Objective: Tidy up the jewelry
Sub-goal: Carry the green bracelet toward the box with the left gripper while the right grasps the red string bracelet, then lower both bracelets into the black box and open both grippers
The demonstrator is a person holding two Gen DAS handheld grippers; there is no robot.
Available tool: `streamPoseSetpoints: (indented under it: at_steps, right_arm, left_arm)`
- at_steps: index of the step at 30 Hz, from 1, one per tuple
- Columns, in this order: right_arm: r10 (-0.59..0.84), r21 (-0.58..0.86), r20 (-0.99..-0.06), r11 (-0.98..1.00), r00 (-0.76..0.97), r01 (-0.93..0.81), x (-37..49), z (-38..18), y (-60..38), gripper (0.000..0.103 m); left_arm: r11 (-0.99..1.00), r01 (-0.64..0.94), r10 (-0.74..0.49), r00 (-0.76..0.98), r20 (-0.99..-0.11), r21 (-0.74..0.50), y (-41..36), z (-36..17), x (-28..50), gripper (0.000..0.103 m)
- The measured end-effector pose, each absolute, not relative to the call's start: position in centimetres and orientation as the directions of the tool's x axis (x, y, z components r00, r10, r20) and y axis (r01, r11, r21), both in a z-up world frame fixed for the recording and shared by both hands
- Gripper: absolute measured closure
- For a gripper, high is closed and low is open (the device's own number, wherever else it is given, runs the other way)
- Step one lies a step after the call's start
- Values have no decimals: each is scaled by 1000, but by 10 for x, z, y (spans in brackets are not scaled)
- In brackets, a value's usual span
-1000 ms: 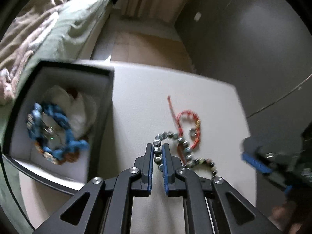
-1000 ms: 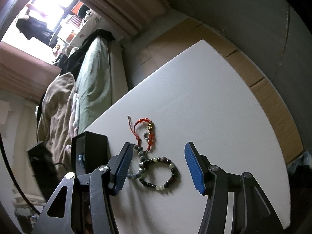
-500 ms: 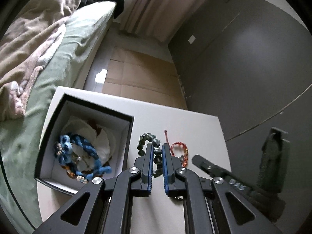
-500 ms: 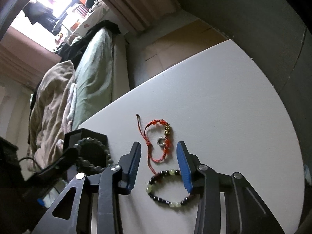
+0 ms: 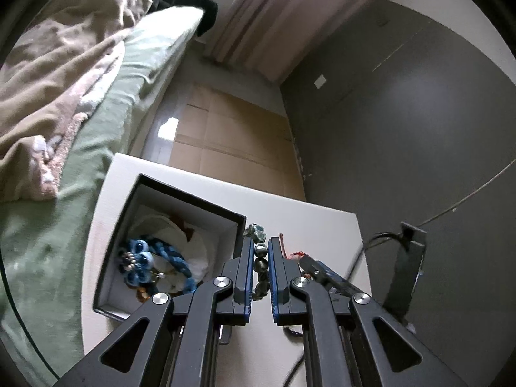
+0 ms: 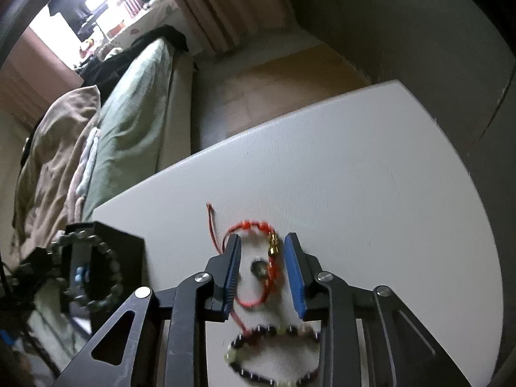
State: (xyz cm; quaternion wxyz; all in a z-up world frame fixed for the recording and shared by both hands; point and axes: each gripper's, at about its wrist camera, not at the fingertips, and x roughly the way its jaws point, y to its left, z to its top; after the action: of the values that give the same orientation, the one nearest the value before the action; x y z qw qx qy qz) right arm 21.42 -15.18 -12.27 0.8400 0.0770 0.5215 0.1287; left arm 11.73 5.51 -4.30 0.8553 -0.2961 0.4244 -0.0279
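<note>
My left gripper (image 5: 260, 242) is shut on a grey-green bead bracelet (image 5: 260, 266), held in the air beside the right wall of the open black box (image 5: 193, 200). A blue braided bracelet (image 5: 167, 254) lies inside the box on white padding. In the right wrist view the grey-green bead bracelet (image 6: 96, 277) hangs in front of the black box (image 6: 129, 251). My right gripper (image 6: 262, 237) points down at the white table (image 6: 354, 177), its jaws closing either side of a red cord bracelet (image 6: 250, 225); the pads stand apart from it. A dark bead bracelet (image 6: 274, 330) lies just below.
A bed with a green sheet (image 5: 145, 54) and a beige blanket (image 5: 58, 64) runs along the table's left side. Cardboard (image 5: 232, 135) covers the floor beyond the far edge. A grey wall (image 5: 403, 129) stands to the right.
The left gripper has lifted the grey-green bead bracelet off the table and carried it toward the box. The right gripper has moved over the red cord bracelet and its jaws have narrowed.
</note>
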Motion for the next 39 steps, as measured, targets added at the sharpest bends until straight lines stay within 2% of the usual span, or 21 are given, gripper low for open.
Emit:
streamPoseSetpoints:
  at_steps: [1, 4, 9, 12, 20, 29, 39]
  right_arm:
    - [276, 236, -861, 961, 426, -146, 214, -123, -149, 85]
    - [271, 224, -869, 962, 414, -159, 213, -122, -148, 95]
    - [378, 359, -845, 925, 378, -123, 207, -121, -167, 95]
    - [408, 390, -821, 912, 400, -130, 198, -110, -171, 95]
    - [546, 497, -705, 836, 454, -233, 166, -68, -163, 95]
    - [699, 599, -564, 713, 440, -365, 144, -38, -136, 95]
    - [783, 661, -494, 621, 379, -421, 141, -32, -92, 95]
  left_arm:
    - [823, -202, -298, 640, -708, -530, 56, -42, 115, 95]
    - [823, -206, -292, 647, -704, -530, 61, -38, 109, 95]
    - [815, -220, -282, 658, -698, -536, 70, -35, 100, 95]
    - [812, -224, -277, 666, -693, -540, 73, -33, 94, 95]
    - [805, -220, -263, 700, -664, -551, 84, -21, 80, 95]
    - [808, -215, -234, 737, -634, -548, 97, -9, 66, 95]
    - [794, -238, -213, 753, -623, -559, 115, -7, 66, 95]
